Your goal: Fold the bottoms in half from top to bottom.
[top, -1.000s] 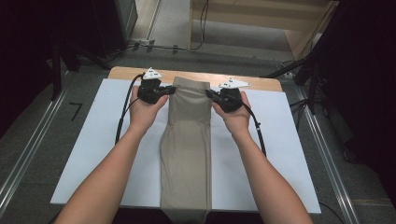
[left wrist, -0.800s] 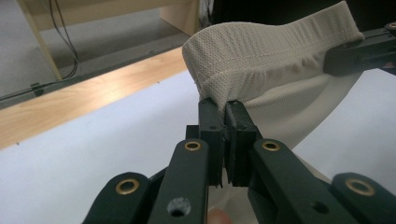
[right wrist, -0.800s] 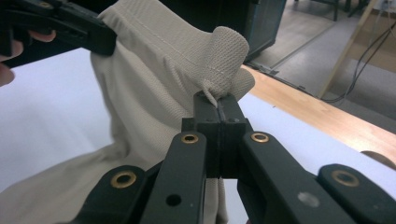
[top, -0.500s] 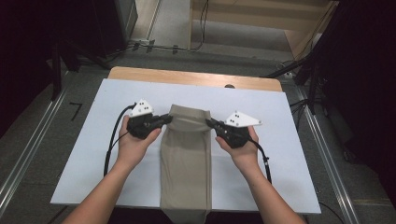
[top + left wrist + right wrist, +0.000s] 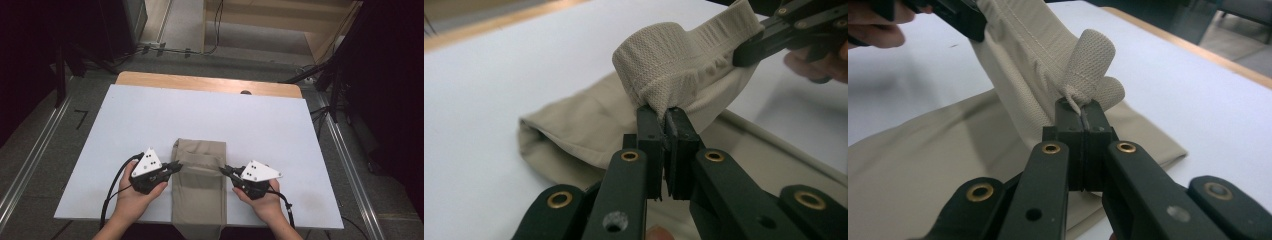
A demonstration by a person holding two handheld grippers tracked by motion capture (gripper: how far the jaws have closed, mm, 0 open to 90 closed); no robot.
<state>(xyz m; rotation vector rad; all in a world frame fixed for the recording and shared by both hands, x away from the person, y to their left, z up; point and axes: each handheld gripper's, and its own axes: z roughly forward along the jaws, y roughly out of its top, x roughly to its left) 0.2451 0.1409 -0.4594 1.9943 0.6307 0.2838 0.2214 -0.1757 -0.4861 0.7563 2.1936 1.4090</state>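
High view: beige trousers [image 5: 199, 195] lie folded back on the white table [image 5: 280, 130]. Left gripper [image 5: 176, 165] and right gripper [image 5: 223, 170] each pinch the ribbed waistband [image 5: 659, 75] at opposite edges, jaws clamped on the fabric.

A white board [image 5: 280, 130] covers the wooden table [image 5: 200, 82]

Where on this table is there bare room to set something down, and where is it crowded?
The white board is bare across its far half, between the folded beige garment and the wooden edge. Bare strips also lie at the far left and far right. The near middle is crowded: the left gripper and right gripper each clamp a garment corner.
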